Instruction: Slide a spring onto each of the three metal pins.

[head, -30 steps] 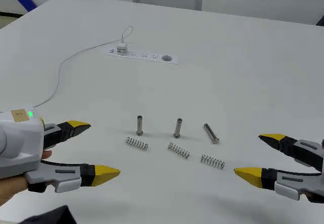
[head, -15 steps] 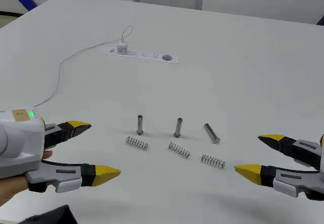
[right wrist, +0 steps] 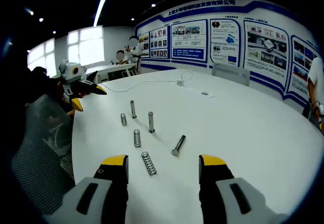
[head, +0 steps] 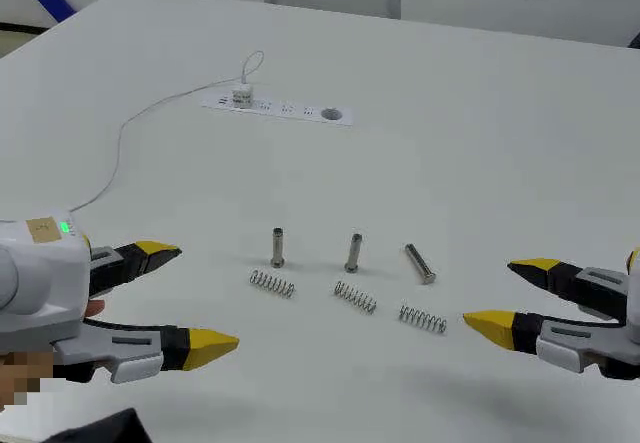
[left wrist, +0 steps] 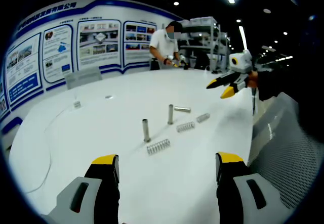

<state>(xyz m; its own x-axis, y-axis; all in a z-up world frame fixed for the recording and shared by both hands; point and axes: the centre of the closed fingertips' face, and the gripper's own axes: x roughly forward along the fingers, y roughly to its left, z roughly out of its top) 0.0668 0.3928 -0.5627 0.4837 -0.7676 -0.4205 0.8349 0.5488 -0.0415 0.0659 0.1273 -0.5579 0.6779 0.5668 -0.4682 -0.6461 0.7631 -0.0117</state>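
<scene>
1. Lying in a row on the white table (head: pixel 450 153), the left spring (head: pixel 271 283), middle spring (head: pixel 355 297) and right spring (head: pixel 421 319) each rest just in front of a pin. None is on a pin yet.
2. The left pin (head: pixel 277 247) and middle pin (head: pixel 353 252) stand upright on their heads. The right pin (head: pixel 418 263) lies on its side, its head toward the right spring.
3. Both tongs gape wide and hold nothing. The left gripper (head: pixel 205 296) hangs left of the row and the right gripper (head: pixel 490 291) right of it, both apart from the parts.
4. The job looks barely begun. Pinch a spring lightly near one end, leaving the other end's bore free, and bring it down square over an upright pin. The fallen pin will probably need the other gripper to steady it.
5. The left gripper view sights along the row, so the two pins' upright stance reads plainly. The head view adds the power strip (head: pixel 280 110) and its cable (head: pixel 125 133) — both well behind the work.
</scene>
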